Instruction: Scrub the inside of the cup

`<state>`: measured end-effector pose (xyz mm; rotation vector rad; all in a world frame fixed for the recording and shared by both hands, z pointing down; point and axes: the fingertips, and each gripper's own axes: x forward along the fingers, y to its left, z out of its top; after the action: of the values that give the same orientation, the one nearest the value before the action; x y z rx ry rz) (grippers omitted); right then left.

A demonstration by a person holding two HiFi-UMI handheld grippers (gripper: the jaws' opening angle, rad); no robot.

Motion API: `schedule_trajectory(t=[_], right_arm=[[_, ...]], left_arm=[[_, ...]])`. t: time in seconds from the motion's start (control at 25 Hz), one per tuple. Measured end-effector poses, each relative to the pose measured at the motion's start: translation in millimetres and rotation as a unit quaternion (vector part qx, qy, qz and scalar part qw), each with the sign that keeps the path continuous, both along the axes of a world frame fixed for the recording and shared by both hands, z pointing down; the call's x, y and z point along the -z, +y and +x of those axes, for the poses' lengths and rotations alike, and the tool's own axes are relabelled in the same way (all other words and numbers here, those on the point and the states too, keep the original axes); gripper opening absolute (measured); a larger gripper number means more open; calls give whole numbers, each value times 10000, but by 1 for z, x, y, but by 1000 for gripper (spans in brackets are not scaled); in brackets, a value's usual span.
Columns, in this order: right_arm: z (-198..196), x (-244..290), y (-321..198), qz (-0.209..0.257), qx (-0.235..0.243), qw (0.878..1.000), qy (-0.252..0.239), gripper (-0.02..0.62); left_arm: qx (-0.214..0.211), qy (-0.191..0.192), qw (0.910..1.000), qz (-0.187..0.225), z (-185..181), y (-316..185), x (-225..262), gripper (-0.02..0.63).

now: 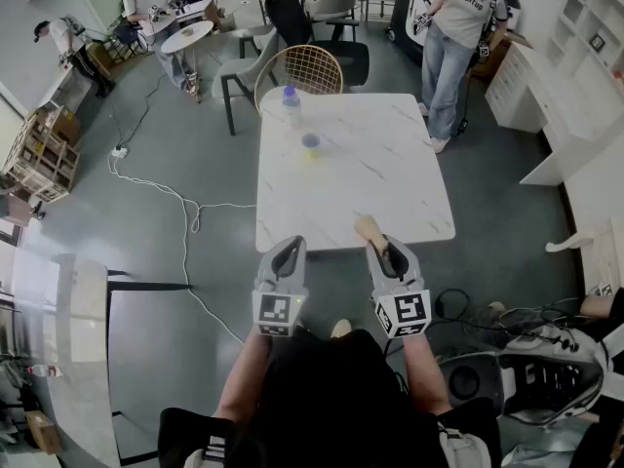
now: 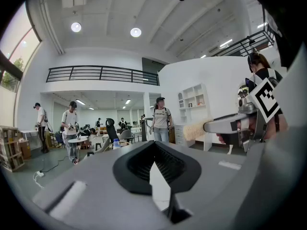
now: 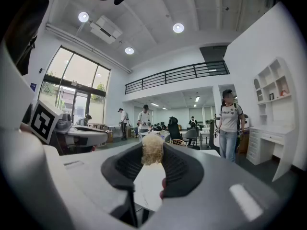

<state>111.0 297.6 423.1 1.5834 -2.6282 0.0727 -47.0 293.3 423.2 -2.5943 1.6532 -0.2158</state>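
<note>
A small cup (image 1: 310,144) stands on the far left part of the white marble table (image 1: 390,164), well ahead of both grippers. My left gripper (image 1: 288,250) hovers at the table's near edge, shut and empty; in its own view the jaws (image 2: 154,147) meet with nothing between them. My right gripper (image 1: 386,250) is beside it, shut on a brush whose beige fluffy head (image 1: 369,228) pokes forward over the table edge. That brush head (image 3: 152,150) stands up between the right jaws. From the left gripper view the brush (image 2: 194,129) shows at the right.
A clear bottle (image 1: 291,104) with a blue cap stands behind the cup. A wire-back chair (image 1: 304,67) sits at the table's far side. A person (image 1: 458,37) stands at the far right corner. Cables (image 1: 175,198) trail on the floor to the left.
</note>
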Motion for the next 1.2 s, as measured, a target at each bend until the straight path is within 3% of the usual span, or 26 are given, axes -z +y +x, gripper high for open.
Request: schedule_trajectory(t=[0.16, 0.4, 0.8, 1.2], right_arm=[[-18, -10, 21, -2, -25, 10000, -6, 110], [17, -3, -4, -109, -21, 9998, -150, 110], [28, -3, -6, -107, 130, 9996, -221, 110], [34, -14, -45, -200, 100, 9993, -289, 110]], left_arm=[[0, -17, 10000, -17, -18, 21, -11, 8], [83, -38, 9999, -68, 14, -1, -3, 8], [160, -44, 9998, -91, 29, 3, -3, 8], [108, -128, 9997, -177, 37, -39, -11, 8]])
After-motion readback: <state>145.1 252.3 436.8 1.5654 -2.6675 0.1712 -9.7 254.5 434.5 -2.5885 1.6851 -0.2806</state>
